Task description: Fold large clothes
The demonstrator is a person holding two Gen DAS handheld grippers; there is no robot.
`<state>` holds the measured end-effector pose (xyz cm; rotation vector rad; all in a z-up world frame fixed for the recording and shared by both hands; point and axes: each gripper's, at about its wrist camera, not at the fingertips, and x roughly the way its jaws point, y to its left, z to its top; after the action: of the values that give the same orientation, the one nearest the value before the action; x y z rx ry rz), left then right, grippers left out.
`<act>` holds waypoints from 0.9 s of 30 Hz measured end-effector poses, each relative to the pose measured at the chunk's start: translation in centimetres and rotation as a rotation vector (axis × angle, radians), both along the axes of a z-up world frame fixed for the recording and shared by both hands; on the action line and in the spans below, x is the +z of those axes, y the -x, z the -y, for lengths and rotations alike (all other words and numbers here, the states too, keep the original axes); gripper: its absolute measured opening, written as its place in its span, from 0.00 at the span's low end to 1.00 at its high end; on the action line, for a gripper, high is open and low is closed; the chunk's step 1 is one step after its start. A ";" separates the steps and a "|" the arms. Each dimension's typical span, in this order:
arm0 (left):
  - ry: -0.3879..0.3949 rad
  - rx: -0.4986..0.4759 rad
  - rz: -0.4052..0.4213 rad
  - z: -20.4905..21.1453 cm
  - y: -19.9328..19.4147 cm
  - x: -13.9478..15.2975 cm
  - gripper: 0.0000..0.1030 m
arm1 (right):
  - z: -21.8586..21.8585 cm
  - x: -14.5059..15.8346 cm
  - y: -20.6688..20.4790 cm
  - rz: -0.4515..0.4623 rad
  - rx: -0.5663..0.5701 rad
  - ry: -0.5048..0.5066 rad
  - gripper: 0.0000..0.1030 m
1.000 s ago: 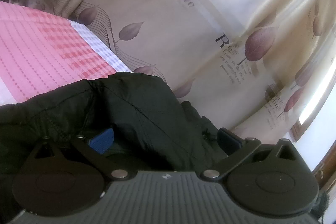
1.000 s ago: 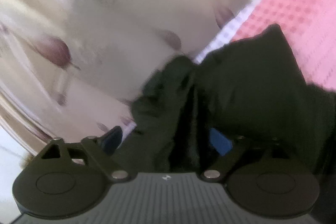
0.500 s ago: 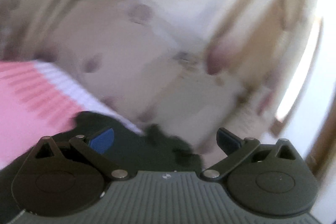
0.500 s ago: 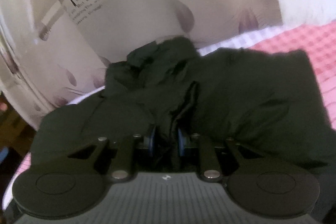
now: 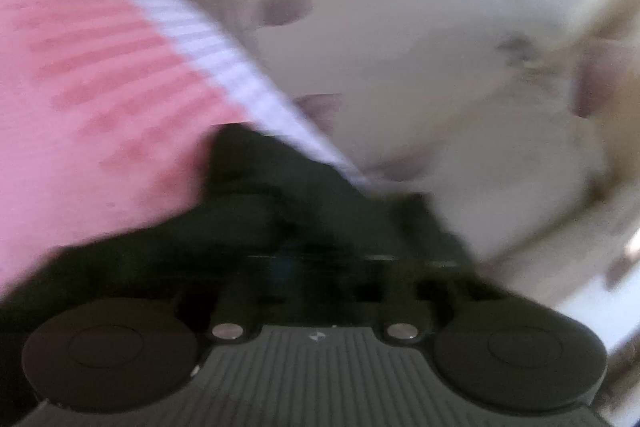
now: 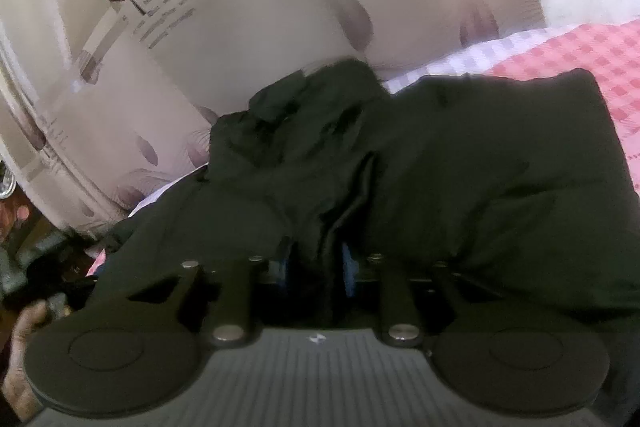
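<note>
Now the left gripper [image 5: 316,267], wide open a second ago, is closing on a fold of the dark garment [image 6: 460,163], while the right gripper [image 6: 316,267] is easing open with a ridge of cloth between its pads. Beyond, the garment lies bunched at the pink checked bed's [image 6: 560,59] edge by the curtain [image 6: 240,7]; a two-handed fold looks imminent.

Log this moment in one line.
left gripper: jaws closing on black fabric garment, blurred | right gripper: jaws opening, garment fold between | garment on pink checked bedsheet
</note>
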<state>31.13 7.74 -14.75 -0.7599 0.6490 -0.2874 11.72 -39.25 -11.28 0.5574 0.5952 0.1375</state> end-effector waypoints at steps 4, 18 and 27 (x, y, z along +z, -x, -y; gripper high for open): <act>-0.020 0.058 -0.007 -0.8 0.2 -0.5 0.11 | -0.5 0.1 -0.2 -0.006 0.010 0.032 0.29; -0.191 0.119 0.009 0.3 -0.3 0.3 0.11 | -0.3 5.9 1.1 0.103 -0.180 0.218 0.35; -0.188 0.125 0.011 0.3 0.3 0.2 0.11 | -10.0 5.9 -5.6 0.010 0.189 0.447 0.33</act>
<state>30.83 7.45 -14.50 -0.6153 0.6066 -0.1141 17.36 -29.30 -5.42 0.0673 0.6448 0.1793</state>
